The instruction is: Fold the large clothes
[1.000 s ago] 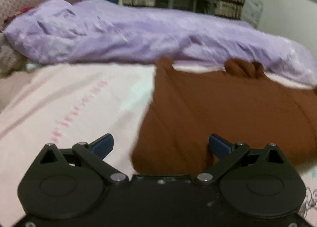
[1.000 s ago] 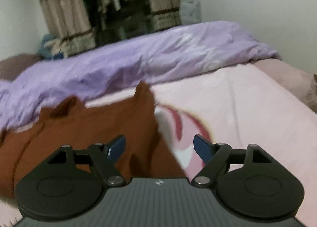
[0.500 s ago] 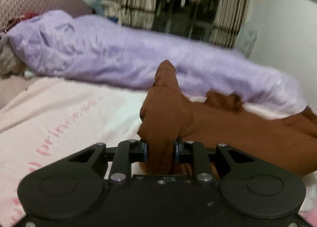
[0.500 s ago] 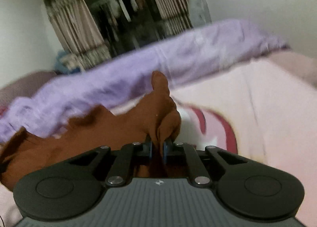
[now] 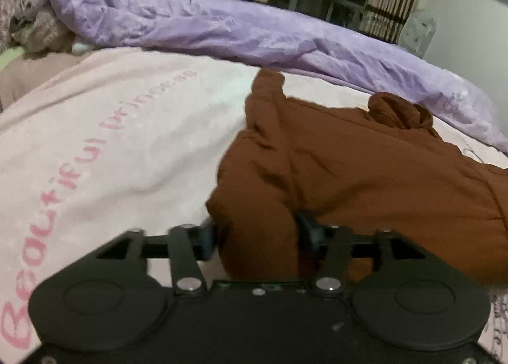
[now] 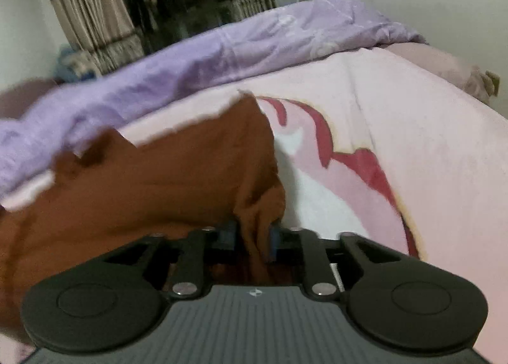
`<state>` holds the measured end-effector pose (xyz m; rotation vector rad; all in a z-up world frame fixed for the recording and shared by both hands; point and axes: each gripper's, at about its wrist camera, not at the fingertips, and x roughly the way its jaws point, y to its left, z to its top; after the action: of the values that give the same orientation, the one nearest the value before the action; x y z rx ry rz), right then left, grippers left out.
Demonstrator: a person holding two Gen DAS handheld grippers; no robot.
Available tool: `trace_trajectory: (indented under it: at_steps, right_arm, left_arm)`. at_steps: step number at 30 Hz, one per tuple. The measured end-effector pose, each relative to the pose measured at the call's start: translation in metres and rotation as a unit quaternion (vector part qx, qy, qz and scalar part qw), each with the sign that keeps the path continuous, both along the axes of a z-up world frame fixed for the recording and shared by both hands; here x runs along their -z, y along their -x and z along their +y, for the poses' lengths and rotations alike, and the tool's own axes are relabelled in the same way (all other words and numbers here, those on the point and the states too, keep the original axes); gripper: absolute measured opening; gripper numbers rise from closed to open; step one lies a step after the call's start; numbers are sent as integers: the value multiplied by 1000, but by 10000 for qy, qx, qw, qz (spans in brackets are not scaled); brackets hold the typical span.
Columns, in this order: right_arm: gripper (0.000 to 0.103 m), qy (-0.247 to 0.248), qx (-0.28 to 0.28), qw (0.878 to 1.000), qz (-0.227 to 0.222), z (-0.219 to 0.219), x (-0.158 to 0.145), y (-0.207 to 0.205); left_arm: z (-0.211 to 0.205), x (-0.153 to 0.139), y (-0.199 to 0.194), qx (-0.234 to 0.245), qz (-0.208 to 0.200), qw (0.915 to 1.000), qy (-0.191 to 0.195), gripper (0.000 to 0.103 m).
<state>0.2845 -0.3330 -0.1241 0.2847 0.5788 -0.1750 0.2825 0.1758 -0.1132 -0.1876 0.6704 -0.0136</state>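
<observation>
A large brown garment point(image 5: 365, 173) lies spread on the pink blanket, its far edge rumpled. My left gripper point(image 5: 257, 234) is at the garment's left near corner. Its jaws are opening, and a loose bunch of the brown cloth still sits between the blue pads point(image 5: 206, 237). In the right wrist view the same brown garment point(image 6: 143, 173) fills the left half. My right gripper point(image 6: 254, 237) is at its right near corner, jaws opening too, with a narrow fold of cloth slack between the pads point(image 6: 274, 237).
A pink blanket point(image 5: 95, 142) with pink lettering covers the bed; a red and white print point(image 6: 349, 167) shows on its right part. A rumpled purple duvet point(image 5: 222, 27) runs along the far side. Curtains point(image 6: 92, 24) and a dark closet stand behind.
Both grippers closed on the garment's near corners and lifted them. Now the corners have sunk back onto the bed and both pairs of jaws have widened around the cloth.
</observation>
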Motion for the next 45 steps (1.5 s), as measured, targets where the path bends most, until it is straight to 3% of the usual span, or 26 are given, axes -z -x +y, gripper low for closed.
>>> trace_trajectory:
  at_steps: [2,6,7,9,10,11,16,20,23,26,33,36,37,38,40,42,45]
  right_arm:
    - [64,423,294,9987,-5,5,-17,2]
    - [64,897,968,9888,-691,10,-57,18]
    - [63,880,1051,9869,-855,12,-63,20]
    - [51,825,854,9873,-1055,21,-70,18]
    - [30,789,584,9895,-1062,30,-71,15]
    - [23,713,162,9919,-1040,45,-72,8]
    - [23,84,-1171,9904,-726,121,-60,-22]
    - [23,104,-1223,9916,-408,156,-32,-42]
    - [22,215,-1078,9938,-179,164,2,-52]
    - [22,518,-1068,9925,-283,174,8,-47]
    - [23,486,-1068,9925,-353,175,8,-39]
    - [29,454,-1157,9913,-423,174,0,-37]
    - [40,428,-1261,9903,-388,172,-9,-36]
    - [60,436,-1344,9892,-396,169,-20,-34]
    - [80,634,-1272,9874,-694,160,-40,-25]
    - [77,920,-1050,9845,-1059,147,-55,-20]
    - [60,928,-809,9852,-1196,121,-58,-32]
  left_arm:
    - [-2,-20,5,-203,-285,9988,-342,63]
    - [-21,-59,15,-346,-1173,9857,-1159,77]
    - [-27,-65,14,-263,-1375,9834,-1154,77]
    - [-43,-72,8,-68,-1567,9827,-982,77]
    - [-52,-72,5,25,-1574,9838,-862,77]
    - [-66,-70,-3,156,-1536,9851,-760,77]
    - [-139,-50,-29,754,-829,9904,-808,78]
    - [-159,-10,-61,836,-177,9933,-781,81]
    - [-171,10,-73,861,-181,9902,-1084,83]
    - [-170,12,-69,837,-224,9895,-1156,83]
    - [-166,11,-59,851,-334,9884,-1210,85]
    - [-162,-2,-58,981,-452,9868,-1209,85]
    - [-156,-12,-55,1058,-581,9847,-1261,85]
    - [-150,-21,-53,1019,-781,9825,-1351,85]
    - [-131,-40,-50,742,-1200,9776,-1560,86]
    - [-106,-49,-56,455,-1401,9791,-1402,86]
    - [-70,-47,-77,321,-1317,9865,-918,86]
